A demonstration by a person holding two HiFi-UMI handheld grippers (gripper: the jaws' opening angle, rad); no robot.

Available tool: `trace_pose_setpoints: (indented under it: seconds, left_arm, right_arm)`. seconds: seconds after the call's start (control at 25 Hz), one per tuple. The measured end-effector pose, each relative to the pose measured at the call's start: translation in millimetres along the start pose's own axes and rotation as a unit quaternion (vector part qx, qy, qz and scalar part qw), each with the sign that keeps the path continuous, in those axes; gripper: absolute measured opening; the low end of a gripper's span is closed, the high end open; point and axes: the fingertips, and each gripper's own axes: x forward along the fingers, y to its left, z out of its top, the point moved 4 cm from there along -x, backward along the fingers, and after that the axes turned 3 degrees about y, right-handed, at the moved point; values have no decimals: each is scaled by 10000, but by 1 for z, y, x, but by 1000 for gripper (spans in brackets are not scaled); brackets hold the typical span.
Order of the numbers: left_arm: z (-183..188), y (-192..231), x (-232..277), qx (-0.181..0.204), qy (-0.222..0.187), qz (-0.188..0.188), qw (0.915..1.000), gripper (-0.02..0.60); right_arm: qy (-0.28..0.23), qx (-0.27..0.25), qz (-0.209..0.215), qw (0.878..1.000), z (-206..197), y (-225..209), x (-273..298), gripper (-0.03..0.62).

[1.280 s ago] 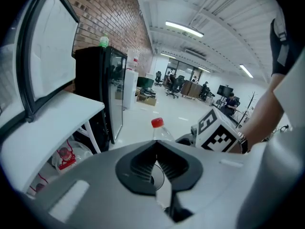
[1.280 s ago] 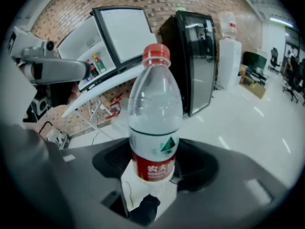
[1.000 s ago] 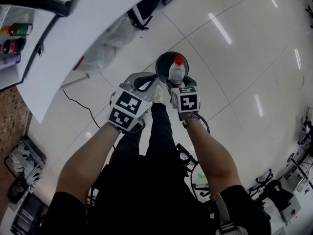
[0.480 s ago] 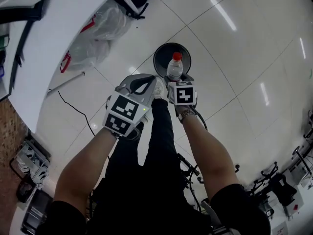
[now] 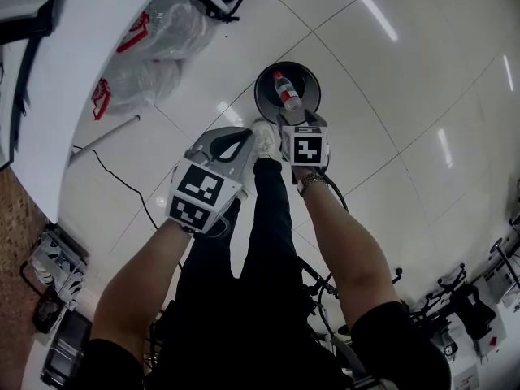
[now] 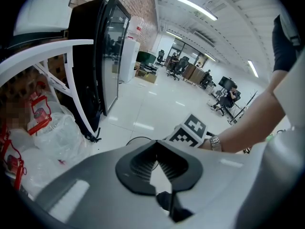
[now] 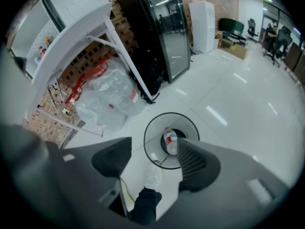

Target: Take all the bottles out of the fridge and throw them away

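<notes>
1. A glossy white tiled floor (image 5: 406,96) is seen across most of the head view, streaked with ceiling-light reflections. An open office with desks and chairs is seen far back in the left gripper view.
2. A black fridge (image 7: 157,27) with a glass door is shown at the top of the right gripper view, upright against a brick wall.
3. A white table (image 5: 57,80) is seen along the left edge of the head view, with clear bags (image 5: 158,27) heaped on the floor beside it.
4. Both forearms are stretched forward and down over the legs. The left forearm (image 5: 138,275) is angled inward from lower left. The right forearm (image 5: 345,250), with a watch (image 5: 313,183) at the wrist, is held up the centre of the frame.
5. The left gripper (image 5: 231,140) is held just left of a white shoe (image 5: 264,136). Its jaws are pressed together at the tips, and nothing is held between them.
6. The right gripper (image 7: 152,151) is held above the near rim of the bin (image 7: 145,144). Its jaws are spread wide and nothing is gripped.
7. The round black bin is stood on the floor at upper centre of the head view.
8. The bottle (image 5: 286,92) is seen inside the bin, tilted, red cap toward upper left, clear of both grippers.
</notes>
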Motion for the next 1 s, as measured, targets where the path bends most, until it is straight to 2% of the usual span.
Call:
trace_pose_setpoints:
  seconds: [0.28,0.52,1.0]
  left_arm:
    - [8,-5,-9,-10,-111,42,9999,3]
    - [23,-7,-31,-22,-311,185,9993,3]
    - [43,-13,-99,-207,-841,784,9932,3]
  right_arm:
    - [3,-34,149,9999,-3,11,-15,299]
    - [-201,-205,281,9992,15,31,-45,291]
    - [-559,-1011,651,9912,57,81,-122,291]
